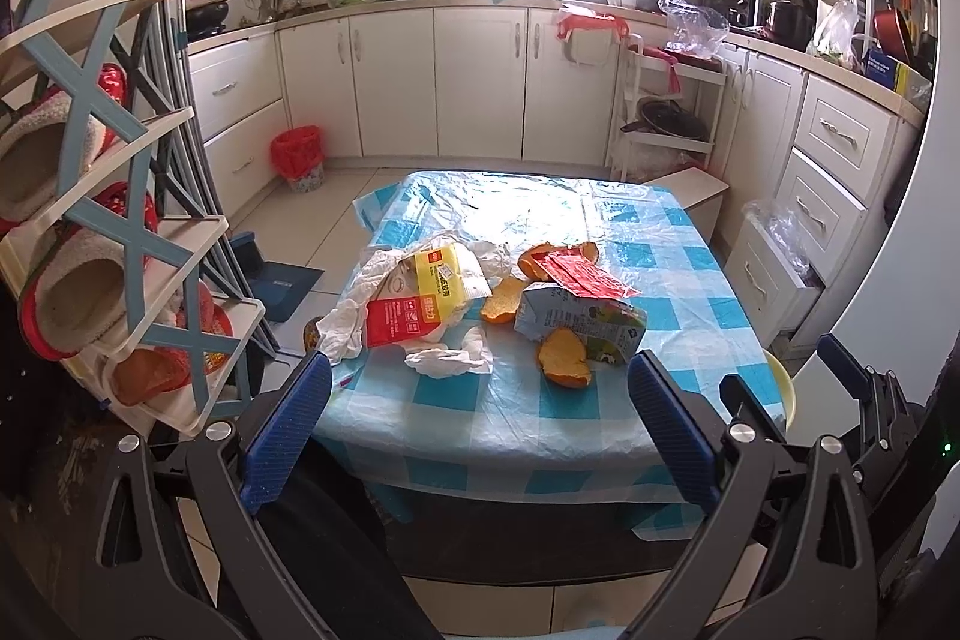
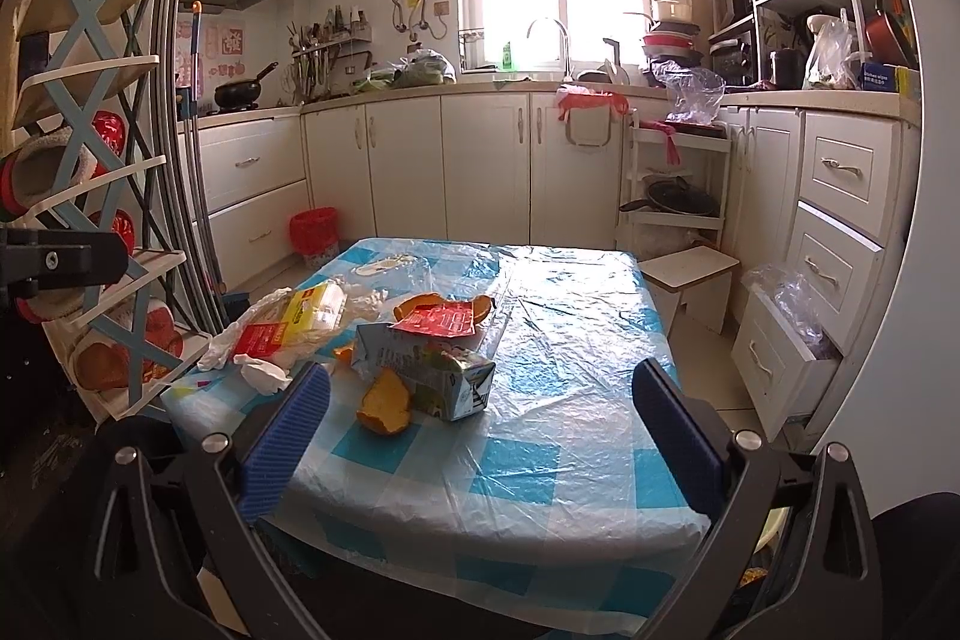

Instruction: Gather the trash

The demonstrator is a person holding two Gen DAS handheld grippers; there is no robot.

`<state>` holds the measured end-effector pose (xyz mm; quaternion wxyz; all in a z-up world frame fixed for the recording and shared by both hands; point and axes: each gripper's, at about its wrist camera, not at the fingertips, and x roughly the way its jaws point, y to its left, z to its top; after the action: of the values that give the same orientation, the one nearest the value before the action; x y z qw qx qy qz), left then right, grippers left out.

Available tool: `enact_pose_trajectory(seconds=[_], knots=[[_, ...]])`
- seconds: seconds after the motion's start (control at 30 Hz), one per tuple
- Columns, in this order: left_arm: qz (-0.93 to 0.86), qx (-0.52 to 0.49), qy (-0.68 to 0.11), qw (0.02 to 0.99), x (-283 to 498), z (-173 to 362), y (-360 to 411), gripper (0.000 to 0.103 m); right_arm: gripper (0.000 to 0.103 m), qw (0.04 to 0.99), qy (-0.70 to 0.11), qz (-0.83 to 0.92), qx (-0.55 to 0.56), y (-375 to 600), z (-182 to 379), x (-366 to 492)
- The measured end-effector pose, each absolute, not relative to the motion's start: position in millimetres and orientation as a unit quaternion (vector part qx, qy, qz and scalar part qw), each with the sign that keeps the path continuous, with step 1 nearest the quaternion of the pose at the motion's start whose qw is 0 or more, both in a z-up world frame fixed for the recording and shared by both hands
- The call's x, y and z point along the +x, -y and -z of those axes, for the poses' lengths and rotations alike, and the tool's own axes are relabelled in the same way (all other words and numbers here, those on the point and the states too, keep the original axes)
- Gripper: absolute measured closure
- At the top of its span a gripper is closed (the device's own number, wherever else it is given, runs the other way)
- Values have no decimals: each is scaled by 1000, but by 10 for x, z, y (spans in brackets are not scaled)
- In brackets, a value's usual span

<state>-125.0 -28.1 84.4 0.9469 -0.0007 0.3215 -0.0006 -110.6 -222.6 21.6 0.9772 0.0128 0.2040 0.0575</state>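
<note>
Kitchen cabinets ring a low table under a blue-checked plastic cloth, with a red-lined bin on the floor at left of frame. At centre lie a yellow-and-red wrapper, crumpled tissue, orange peels and a crushed carton. Left gripper and right gripper both gape wide, holding nothing.

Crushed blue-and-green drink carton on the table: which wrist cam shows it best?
Right wrist: the crushed blue-and-green drink carton sits nearer, its end face and side unobstructed. Left wrist shows the carton farther off, partly covered by the red wrapper.
</note>
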Motion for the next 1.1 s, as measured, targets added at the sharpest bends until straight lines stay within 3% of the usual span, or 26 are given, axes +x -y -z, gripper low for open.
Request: enact_pose_trajectory(seconds=[1.1], knots=[[0, -5, -332, 943, -1211, -768, 246, 8, 6, 977, -203, -61, 17, 2221, -231, -1100]])
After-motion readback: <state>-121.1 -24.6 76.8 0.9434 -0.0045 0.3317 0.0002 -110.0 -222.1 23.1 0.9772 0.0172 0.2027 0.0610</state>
